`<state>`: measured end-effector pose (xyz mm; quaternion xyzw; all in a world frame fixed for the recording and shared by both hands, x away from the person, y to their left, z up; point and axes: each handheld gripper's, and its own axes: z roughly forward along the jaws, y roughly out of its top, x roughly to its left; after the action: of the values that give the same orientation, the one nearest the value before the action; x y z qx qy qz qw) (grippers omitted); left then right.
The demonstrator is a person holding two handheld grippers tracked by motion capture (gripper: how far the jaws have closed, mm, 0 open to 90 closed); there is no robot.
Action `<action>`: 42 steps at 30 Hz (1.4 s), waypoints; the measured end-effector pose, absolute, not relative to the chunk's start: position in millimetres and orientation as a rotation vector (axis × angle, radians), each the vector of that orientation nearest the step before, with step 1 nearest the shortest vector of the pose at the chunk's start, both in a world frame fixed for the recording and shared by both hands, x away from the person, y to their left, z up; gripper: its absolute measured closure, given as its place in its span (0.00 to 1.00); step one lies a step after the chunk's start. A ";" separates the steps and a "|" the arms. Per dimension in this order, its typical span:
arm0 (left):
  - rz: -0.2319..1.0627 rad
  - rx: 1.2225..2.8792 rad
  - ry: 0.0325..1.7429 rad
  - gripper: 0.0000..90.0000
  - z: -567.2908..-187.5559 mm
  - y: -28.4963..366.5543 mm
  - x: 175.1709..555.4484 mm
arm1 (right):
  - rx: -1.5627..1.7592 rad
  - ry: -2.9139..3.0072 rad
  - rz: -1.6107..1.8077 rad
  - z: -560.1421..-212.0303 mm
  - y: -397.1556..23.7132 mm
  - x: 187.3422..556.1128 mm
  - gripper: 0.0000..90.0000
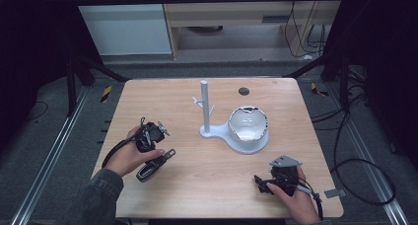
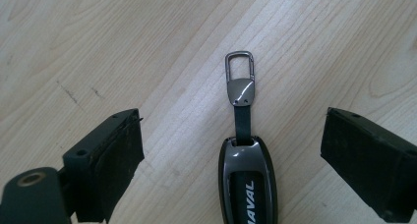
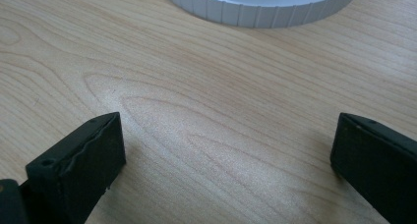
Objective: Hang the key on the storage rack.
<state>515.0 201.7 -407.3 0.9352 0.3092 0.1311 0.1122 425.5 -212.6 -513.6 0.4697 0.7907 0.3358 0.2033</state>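
Wooden table [image 1: 207, 156] — key fob [image 2: 248, 184], stand [image 1: 236, 136]

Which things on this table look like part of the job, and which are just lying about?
Likely part of the job:
key fob, between the open left gripper jaws
white stand with pegs and dish

Just there:
right gripper, open over bare table
floor cables

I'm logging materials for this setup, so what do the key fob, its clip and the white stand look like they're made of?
Key fob: glossy dark shell, probably metal or hard plastic, going by its sharp highlights. Clip: looks like polished grey metal, thin and reflective. The strap between them is matte dark, perhaps leather or fabric. White stand: matte, even pale surface with a finely ridged base edge, likely plastic. Table: light wood grain, possibly laminate.
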 end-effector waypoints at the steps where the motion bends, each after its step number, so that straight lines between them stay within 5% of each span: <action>1: 0.385 2.745 0.908 0.10 -407.3 201.7 515.0 | 1.311 2.206 0.937 -513.6 -212.6 425.5 0.00; 10: 0.351 2.790 0.885 0.17 -404.4 198.4 522.2 | 1.298 2.209 0.934 -513.9 -213.1 425.5 0.00; 24: 0.204 2.938 0.939 0.49 -436.5 187.0 535.7 | 1.306 2.213 0.942 -513.5 -213.0 424.8 0.00; 42: 0.123 2.903 0.985 0.73 -455.7 190.2 544.4 | 1.303 2.216 0.940 -513.5 -213.2 424.6 0.00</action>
<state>544.4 190.2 -455.7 0.9456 0.3208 0.0400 0.0368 424.6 -213.2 -513.5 0.4663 0.7931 0.3365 0.2008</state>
